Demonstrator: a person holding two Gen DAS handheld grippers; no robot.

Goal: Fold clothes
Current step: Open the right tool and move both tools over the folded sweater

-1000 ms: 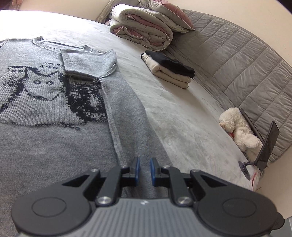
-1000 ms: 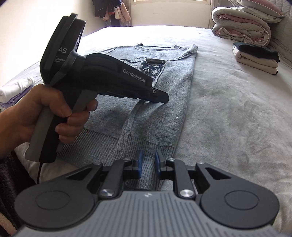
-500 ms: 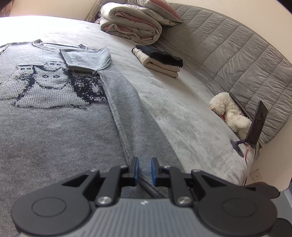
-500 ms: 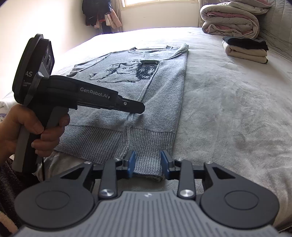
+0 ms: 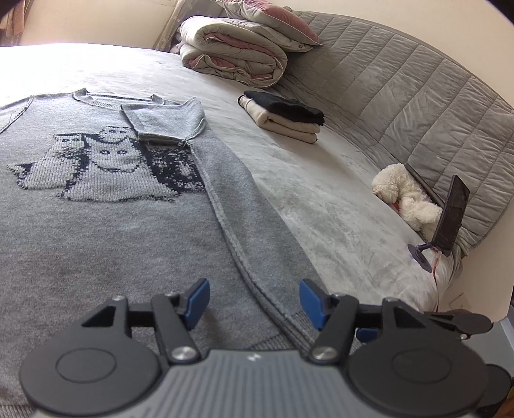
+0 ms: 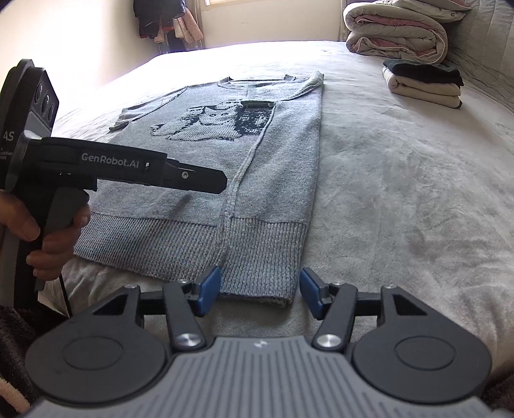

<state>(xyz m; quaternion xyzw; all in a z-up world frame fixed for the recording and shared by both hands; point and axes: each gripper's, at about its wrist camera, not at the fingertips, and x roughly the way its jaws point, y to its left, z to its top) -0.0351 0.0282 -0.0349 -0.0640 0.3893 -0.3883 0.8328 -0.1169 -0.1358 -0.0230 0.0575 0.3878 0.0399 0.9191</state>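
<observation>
daylight floods both views from a window [image 6: 273,9] at the far end of the room, blowing the far part of the bed [image 5: 80,61] out to plain white. nearer in, the light is soft and even; the sweater [image 6: 257,160] shows its knit sharply. the left tool [image 6: 221,183] casts a faint, diffuse shadow on the knit beneath it. fisheye bending curves the quilted headboard [image 5: 417,96] and darkens the corners. each camera's own tool body along the bottom edge looks a little soft.

One sweater [image 6: 257,167], two tongs [image 5: 253,300] [image 6: 260,292], one plush toy [image 5: 406,199]
</observation>
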